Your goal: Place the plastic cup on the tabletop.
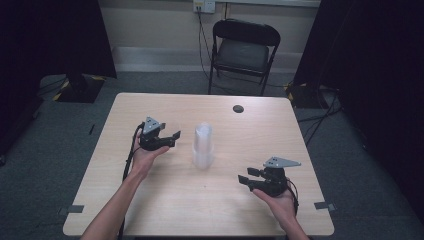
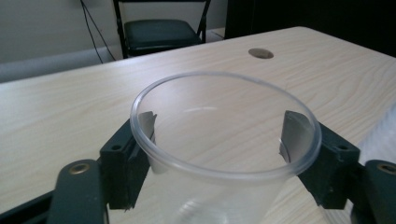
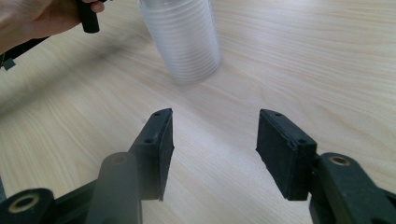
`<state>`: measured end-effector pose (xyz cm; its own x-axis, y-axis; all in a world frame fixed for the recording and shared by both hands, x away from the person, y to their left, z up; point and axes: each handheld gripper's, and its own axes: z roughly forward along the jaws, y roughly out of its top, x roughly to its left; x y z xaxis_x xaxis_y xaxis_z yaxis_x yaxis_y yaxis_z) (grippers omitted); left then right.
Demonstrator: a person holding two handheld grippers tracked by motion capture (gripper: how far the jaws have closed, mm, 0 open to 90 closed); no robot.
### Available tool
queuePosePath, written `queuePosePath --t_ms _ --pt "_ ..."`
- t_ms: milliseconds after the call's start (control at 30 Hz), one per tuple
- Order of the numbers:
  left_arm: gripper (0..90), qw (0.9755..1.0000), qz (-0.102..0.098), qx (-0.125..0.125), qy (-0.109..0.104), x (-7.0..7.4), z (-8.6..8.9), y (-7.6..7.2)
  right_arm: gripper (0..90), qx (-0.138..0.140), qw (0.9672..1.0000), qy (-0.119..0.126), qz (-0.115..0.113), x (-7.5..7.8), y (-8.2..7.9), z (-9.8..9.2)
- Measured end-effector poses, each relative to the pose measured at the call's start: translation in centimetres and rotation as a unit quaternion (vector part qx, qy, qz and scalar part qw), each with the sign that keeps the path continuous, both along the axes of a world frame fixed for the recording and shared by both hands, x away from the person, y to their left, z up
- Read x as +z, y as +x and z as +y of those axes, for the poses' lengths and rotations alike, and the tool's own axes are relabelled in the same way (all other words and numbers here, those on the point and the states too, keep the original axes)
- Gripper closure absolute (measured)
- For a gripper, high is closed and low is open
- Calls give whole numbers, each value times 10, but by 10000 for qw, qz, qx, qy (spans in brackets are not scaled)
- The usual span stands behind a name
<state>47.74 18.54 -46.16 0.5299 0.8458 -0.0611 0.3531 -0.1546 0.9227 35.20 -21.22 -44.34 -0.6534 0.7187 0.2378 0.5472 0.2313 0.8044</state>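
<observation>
One clear cup (image 2: 224, 154) sits clamped in the left gripper (image 2: 224, 144), at nine o'clock of the cup stack (image 1: 203, 145). Right gripper (image 3: 215, 149) jaws apart, empty. Placement outstanding.

The counter (image 1: 165, 200) is pale wood-grain laminate, smooth with a soft sheen. The single cup (image 2: 224, 140) is clear, glossy plastic with a rolled rim, thin enough to see the grain through it. The stack of cups (image 1: 203, 145) looks like the same plastic, cloudier where the walls overlap. The left hand-held gripper (image 2: 224, 154) and the right hand-held gripper (image 3: 215, 154) are matt black plastic with slightly rough pads. The folding chair (image 1: 243, 50) has a dark padded seat on a glossy black metal frame.
</observation>
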Motion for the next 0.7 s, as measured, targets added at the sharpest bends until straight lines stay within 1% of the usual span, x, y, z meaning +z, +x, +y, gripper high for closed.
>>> queuePosePath --t_ms 67,100,133,200,233,333,367,433,467,500,567,600,667,700 --pt "275 10000 63 -2 75 -3 -1 1 458 -24 10000 -32 -4 -1 0 0" --pt "275 9999 94 -38 66 -5 -1 1 458 -32 10000 -20 16 -1 1 0" --pt "275 9999 114 -42 117 -5 -1 1 458 -29 10000 -14 17 -1 1 0" --pt "275 9998 112 -36 180 -6 -1 2 458 -46 10000 -18 9 0 0 0" --pt "275 9998 146 -9 144 -7 -1 2 458 -51 10000 -12 7 0 1 -1" --pt "273 9996 163 -53 245 -7 -1 1 453 -51 10000 -14 6 0 0 -1" --pt "272 9994 203 -58 266 -6 0 1 446 -51 10000 -12 14 0 0 -1" --pt "267 9993 313 -63 199 -7 -1 0 438 -32 10000 -31 26 -1 1 0" --pt "263 9988 388 -112 268 -8 0 1 434 -32 10000 -33 25 -1 1 0" --pt "258 9984 461 -123 293 -10 -1 0 434 -37 10000 -35 27 -1 1 0" --pt "243 9981 553 -118 234 -12 -1 1 432 -34 10000 -24 20 -1 1 0" --pt "225 9979 584 -113 257 -12 0 2 431 -55 10000 -15 23 -1 1 0" --pt "211 9977 649 -93 171 -14 1 3 430 -48 10000 -17 28 -1 1 0" --pt "198 9974 691 -78 176 -14 1 3 429 -43 10000 -33 15 -1 1 0"
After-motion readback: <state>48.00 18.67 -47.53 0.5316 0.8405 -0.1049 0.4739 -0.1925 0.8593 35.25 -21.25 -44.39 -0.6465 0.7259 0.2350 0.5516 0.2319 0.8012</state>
